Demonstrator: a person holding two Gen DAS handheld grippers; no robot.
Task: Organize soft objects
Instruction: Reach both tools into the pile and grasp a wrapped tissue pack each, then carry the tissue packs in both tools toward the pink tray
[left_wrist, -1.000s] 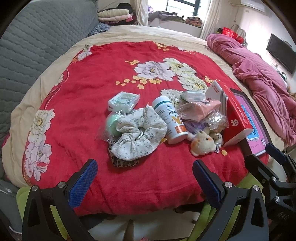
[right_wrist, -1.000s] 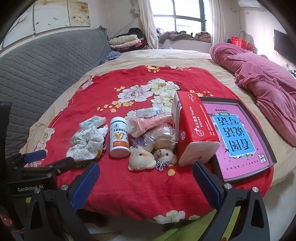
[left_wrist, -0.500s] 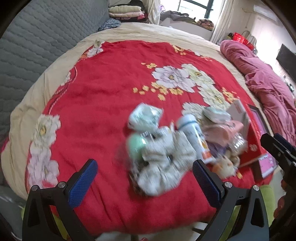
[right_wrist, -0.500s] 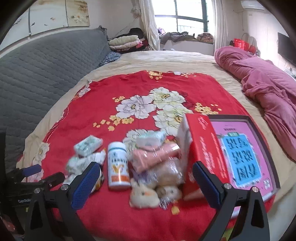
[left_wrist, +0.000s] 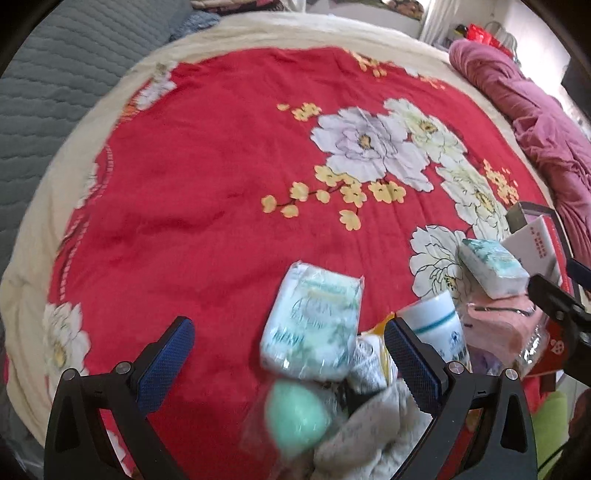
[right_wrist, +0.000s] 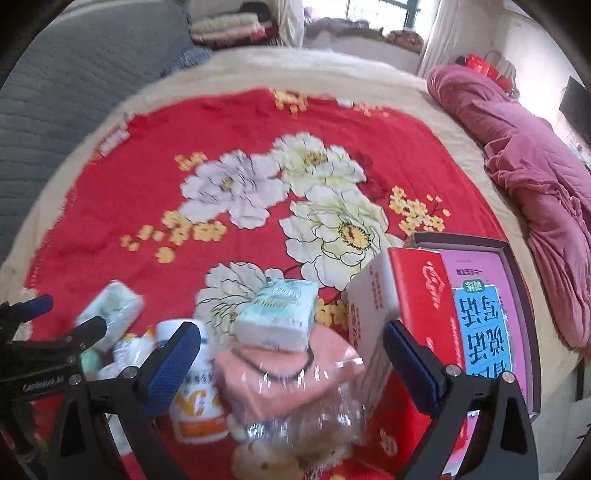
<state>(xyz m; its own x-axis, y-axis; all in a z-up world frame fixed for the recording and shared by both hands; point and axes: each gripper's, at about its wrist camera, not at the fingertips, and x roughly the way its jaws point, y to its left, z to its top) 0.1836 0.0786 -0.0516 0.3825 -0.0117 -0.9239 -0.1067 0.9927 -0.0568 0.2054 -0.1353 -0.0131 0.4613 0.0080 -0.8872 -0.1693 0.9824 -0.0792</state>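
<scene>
The soft things lie in one heap on the red blanket (left_wrist: 207, 192), and none is in either pair of tongs. Between the fingers of the left tongs (left_wrist: 290, 356) lies a tissue pack (left_wrist: 312, 325), with a green ball in a clear bag (left_wrist: 297, 413) just below it and a floral cloth (left_wrist: 373, 443) beside the right finger, all loose. A white bottle (left_wrist: 436, 332) stands just past that finger. The left tongs are spread wide and grip nothing.

The right tongs (right_wrist: 291, 363) are likewise spread wide and empty. Between their fingers sits a second tissue pack (right_wrist: 280, 314), resting on a pink cloth in clear wrap (right_wrist: 280, 380); below that is another crinkly bag (right_wrist: 321, 417) and a plush toy (right_wrist: 273, 461) at the lower edge, blurred. The bottle lies by the left finger. A red carton (right_wrist: 410, 314) stands against the right finger, and beyond it is a flat box with a pink cover (right_wrist: 484, 317). Far to the right a crumpled pink quilt (right_wrist: 535, 158) lies on the bed.

Judging by the layout, the sorting has barely begun: everything soft is mixed with the bottle and carton, and no sorted group shows. Every soft piece remains to be picked out and placed. Where they should go cannot be told from these views.
</scene>
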